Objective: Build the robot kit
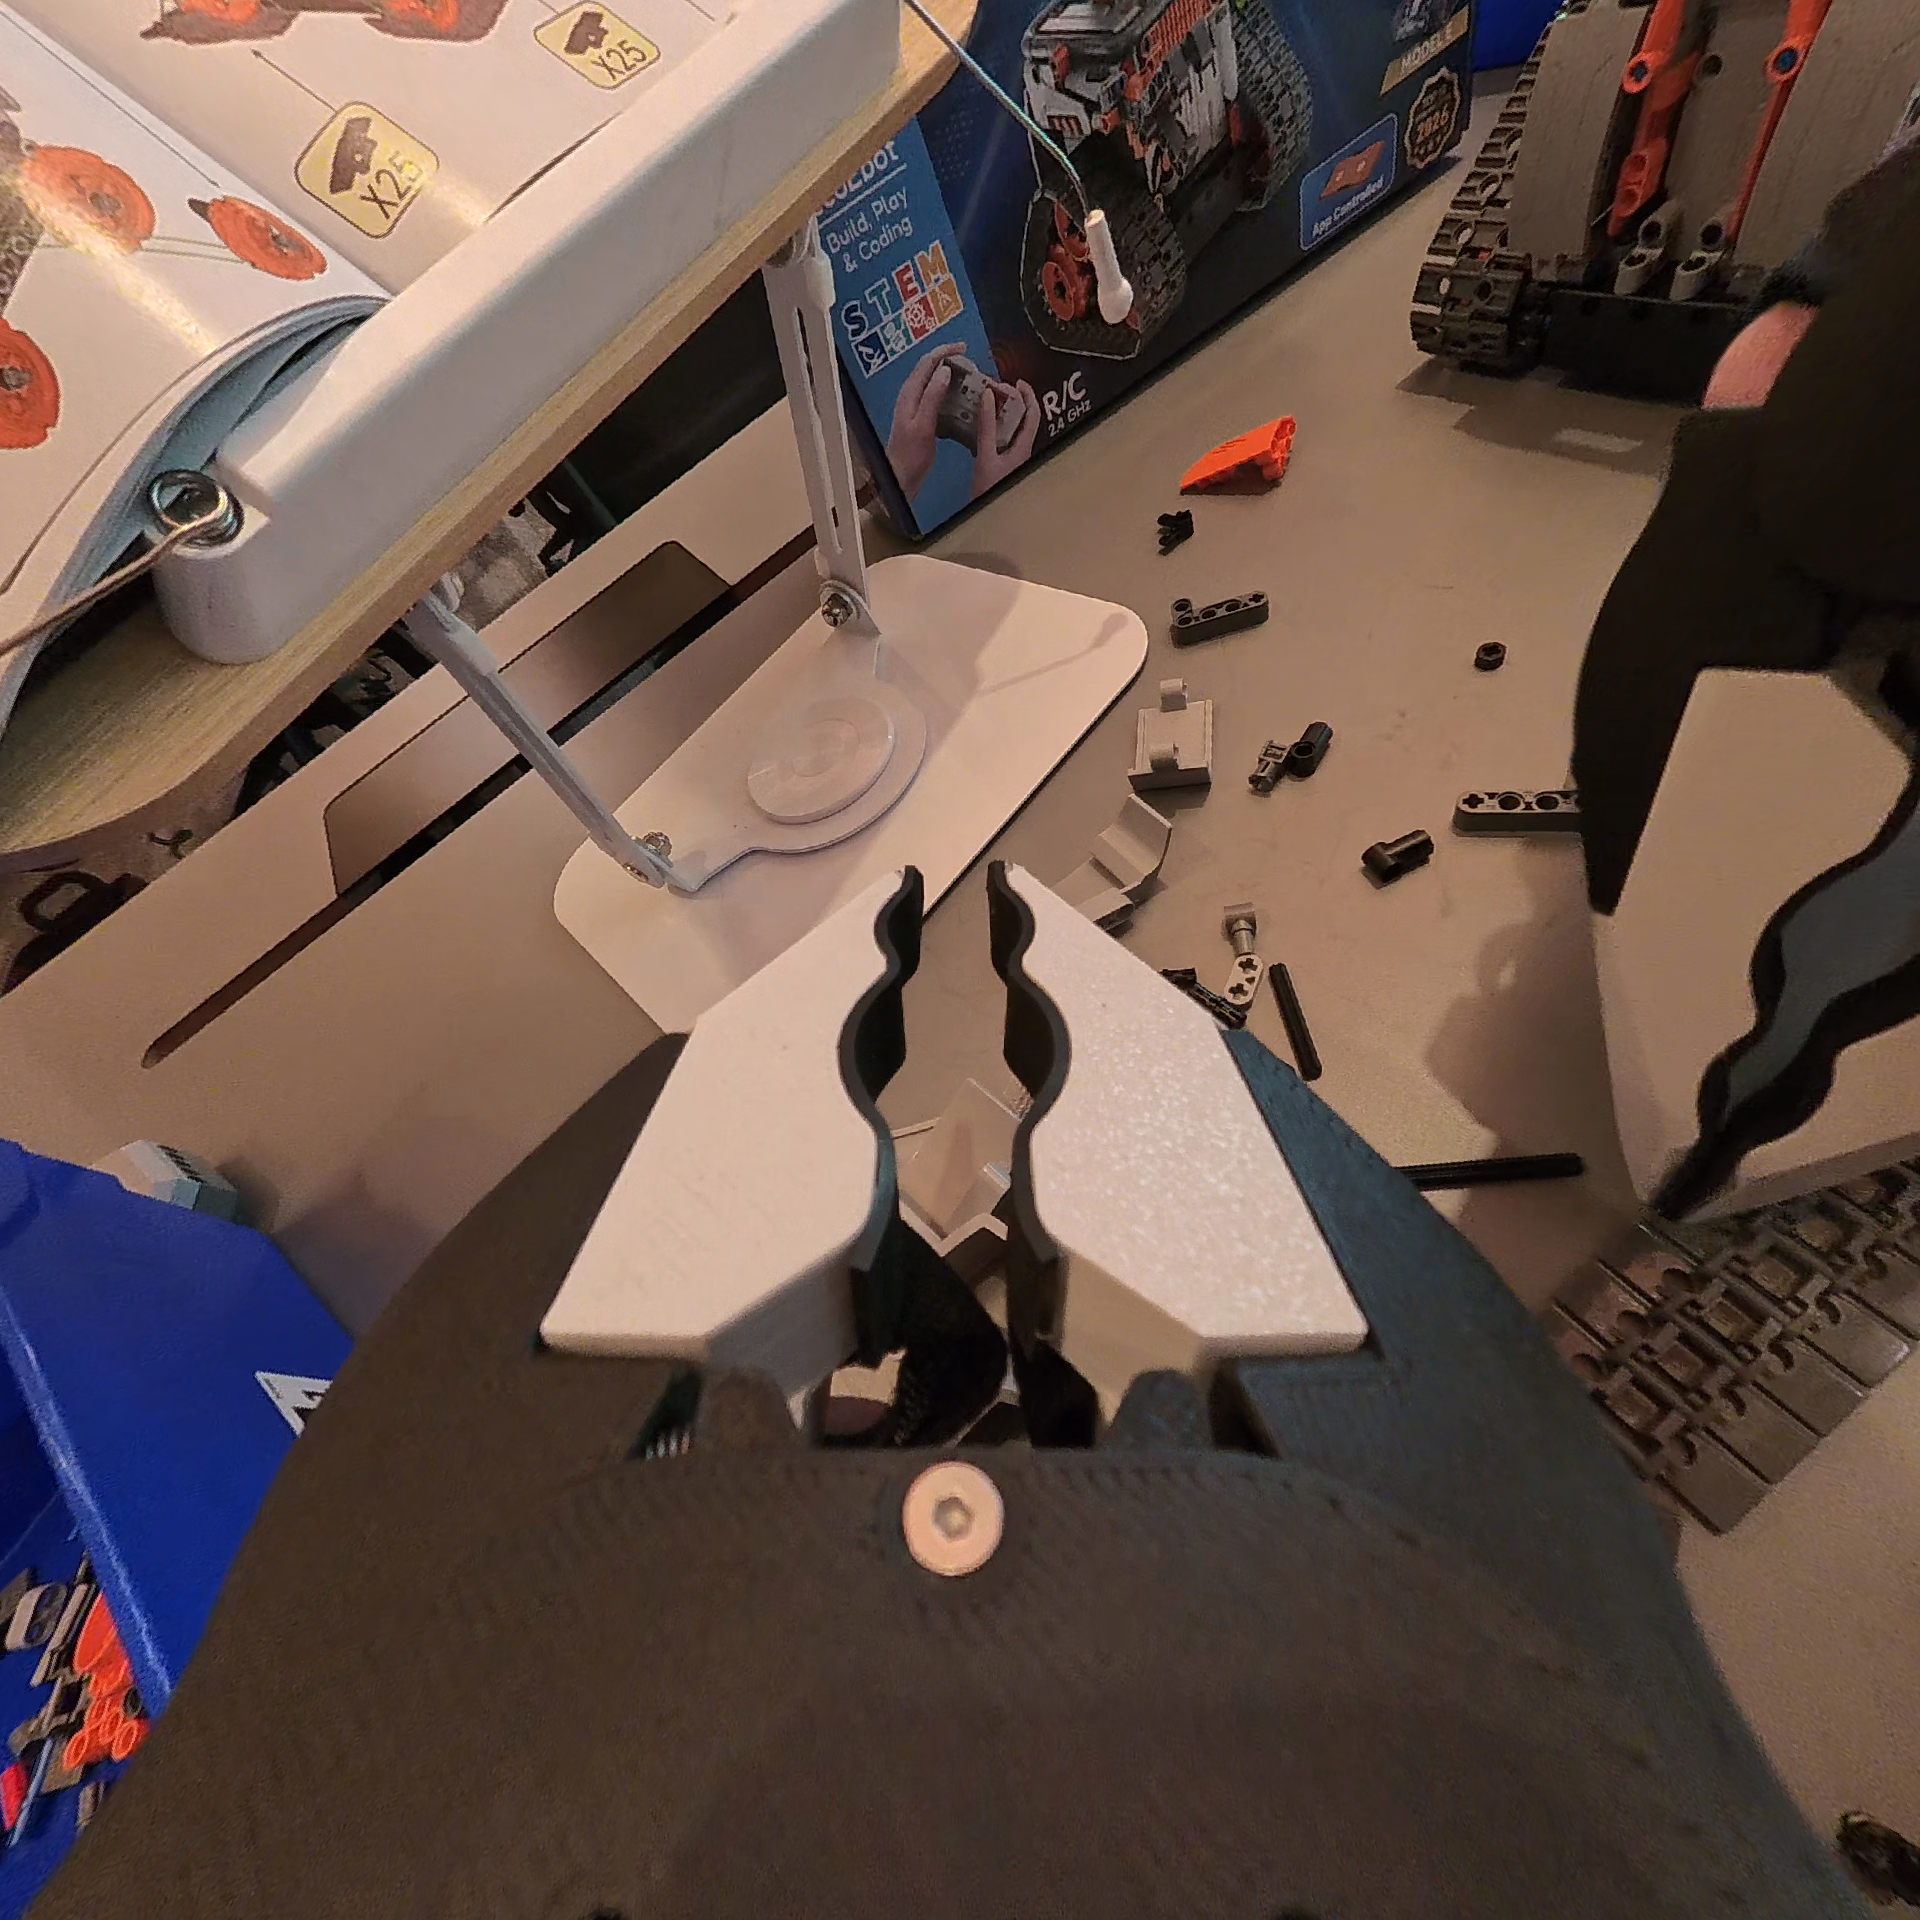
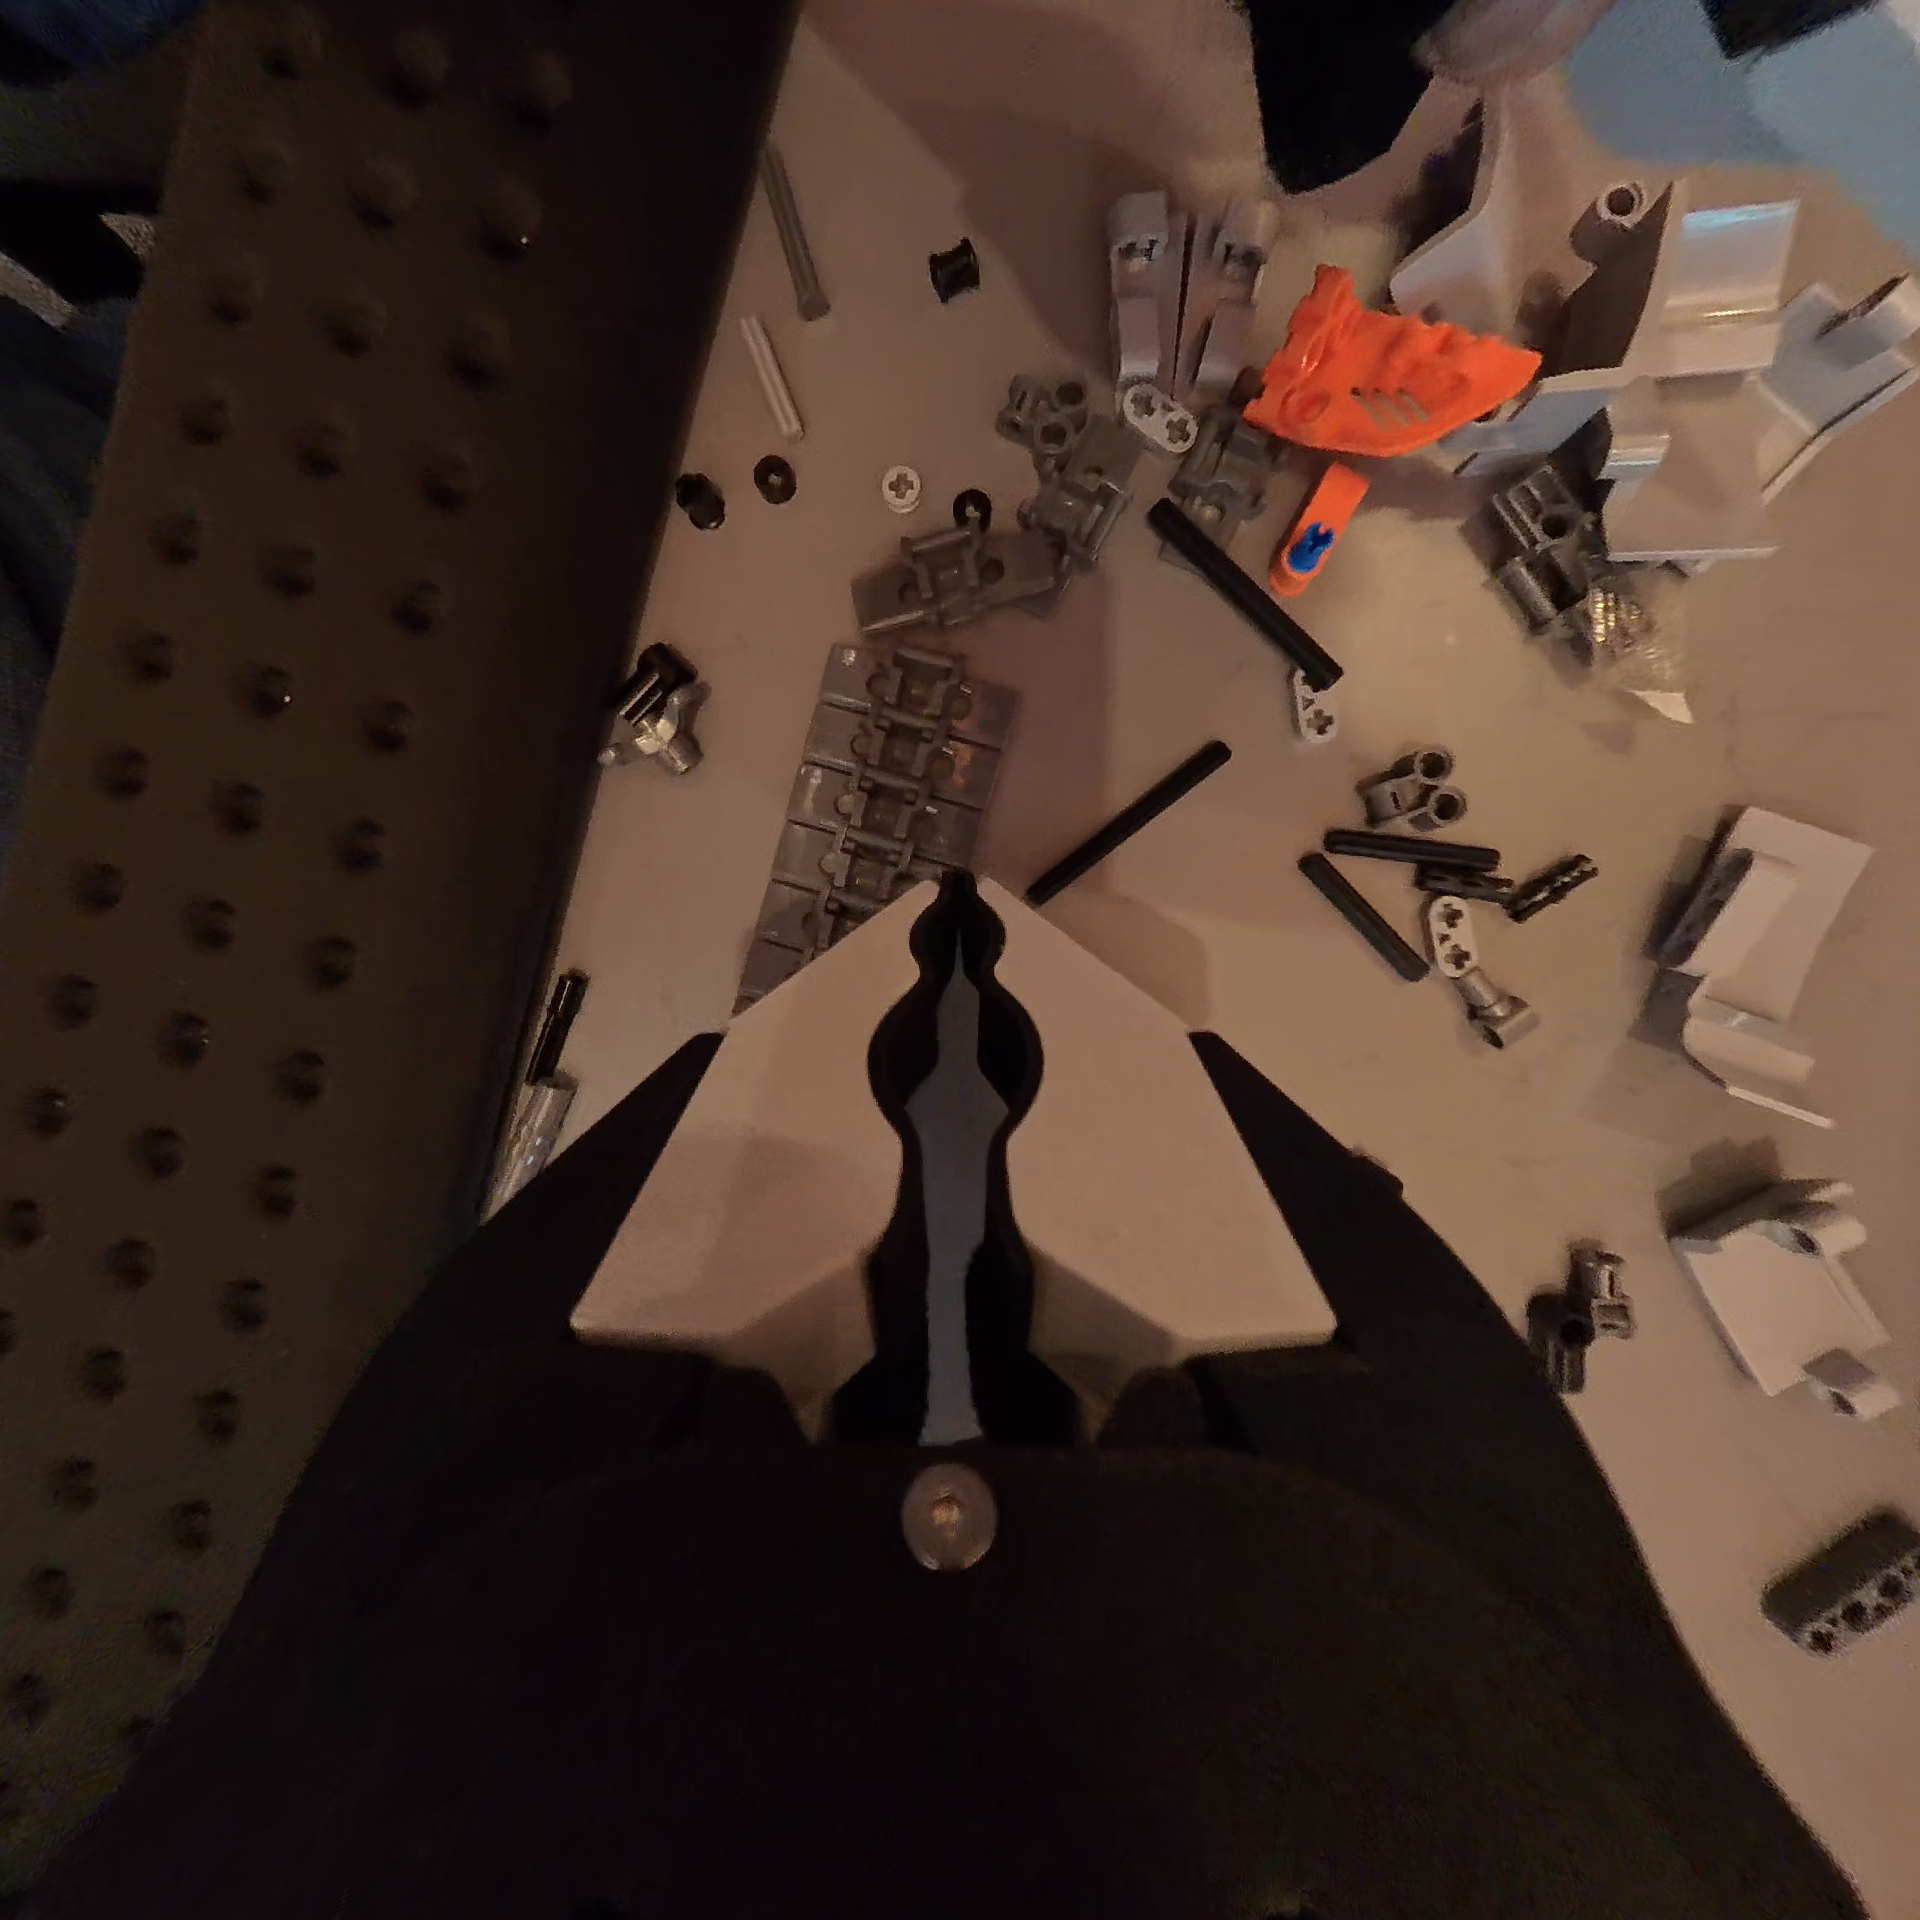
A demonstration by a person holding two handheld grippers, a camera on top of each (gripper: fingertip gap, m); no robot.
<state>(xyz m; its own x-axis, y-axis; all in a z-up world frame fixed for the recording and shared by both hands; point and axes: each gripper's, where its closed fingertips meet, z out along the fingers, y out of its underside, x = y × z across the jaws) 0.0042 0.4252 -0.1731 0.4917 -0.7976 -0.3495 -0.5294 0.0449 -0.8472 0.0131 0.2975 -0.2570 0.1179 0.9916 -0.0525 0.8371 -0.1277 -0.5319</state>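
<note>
Left tongs (image 1: 954, 883) released, jaws parted, empty; a pale grey angled piece (image 1: 961, 1164) lies on the counter (image 1: 1351, 582) under them, white stand base (image 1: 935, 707) just ahead. Right tongs (image 2: 958, 883) clenched, tips meeting right at the near end of a grey track strip (image 2: 894, 790); whether they pinch a link, cannot tell. Black axle (image 2: 1127, 821) just beside; orange panel (image 2: 1382, 384) well apart. Studded dark baseplate (image 2: 312, 623) alongside.
</note>
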